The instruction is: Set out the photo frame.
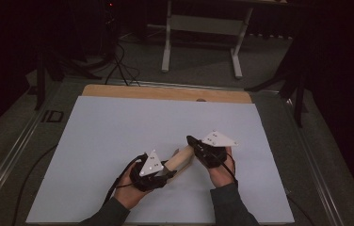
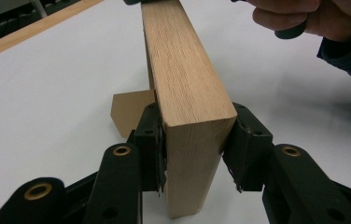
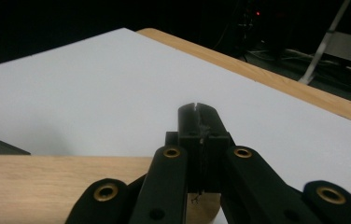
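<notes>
High view: white sheet [image 1: 118, 136] covers wooden tabletop [image 1: 165, 92], bare wood strip at far edge. Room dark; white table frame [image 1: 203, 28] and cables on floor beyond. Wooden block [image 1: 181, 159] lies near-centre betw. both grippers.

Left gripper view: left gripper [image 2: 194, 140] jaws clamped on block's [image 2: 187, 84] near end, pads on both side faces. Small brown card piece [image 2: 129, 112] just behind, on sheet.

Right gripper view: right gripper [image 3: 200, 122] jaws together, nothing betw. them, just above block [image 3: 47, 186].
</notes>
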A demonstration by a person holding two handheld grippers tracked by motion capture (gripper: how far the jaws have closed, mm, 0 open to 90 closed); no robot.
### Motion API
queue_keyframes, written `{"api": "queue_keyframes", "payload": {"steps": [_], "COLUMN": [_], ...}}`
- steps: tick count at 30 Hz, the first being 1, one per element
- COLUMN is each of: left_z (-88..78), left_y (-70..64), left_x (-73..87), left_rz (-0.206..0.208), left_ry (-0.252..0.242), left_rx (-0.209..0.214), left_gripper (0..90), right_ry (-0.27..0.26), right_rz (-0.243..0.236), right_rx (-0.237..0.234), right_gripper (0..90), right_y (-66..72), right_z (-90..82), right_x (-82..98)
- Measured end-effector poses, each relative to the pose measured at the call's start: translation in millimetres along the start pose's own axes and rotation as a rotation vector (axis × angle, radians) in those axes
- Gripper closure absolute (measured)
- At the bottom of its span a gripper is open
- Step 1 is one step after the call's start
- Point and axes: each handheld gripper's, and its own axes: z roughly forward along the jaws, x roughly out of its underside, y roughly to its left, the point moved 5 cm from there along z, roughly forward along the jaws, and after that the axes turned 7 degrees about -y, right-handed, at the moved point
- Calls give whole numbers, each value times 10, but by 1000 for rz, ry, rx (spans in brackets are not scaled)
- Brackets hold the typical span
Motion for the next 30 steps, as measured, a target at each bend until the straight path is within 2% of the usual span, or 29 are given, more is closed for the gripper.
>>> {"api": "queue_keyframes", "payload": {"steps": [8,16,30], "left_z": [-4,-28,-40], "left_y": [18,143,267], "left_x": [3,22,36], "left_rz": [6,-24,-59], "left_ry": [5,11,15], "left_rx": [-8,-59,-133], "left_gripper": [606,593,574], "right_ry": [6,11,21], "right_rz": [4,10,16], "right_rx": [-2,8,14], "right_gripper": [895,896,898], "right_y": [-2,-23,-30], "right_z": [7,-11,-52], "right_x": [11,16,28]}}
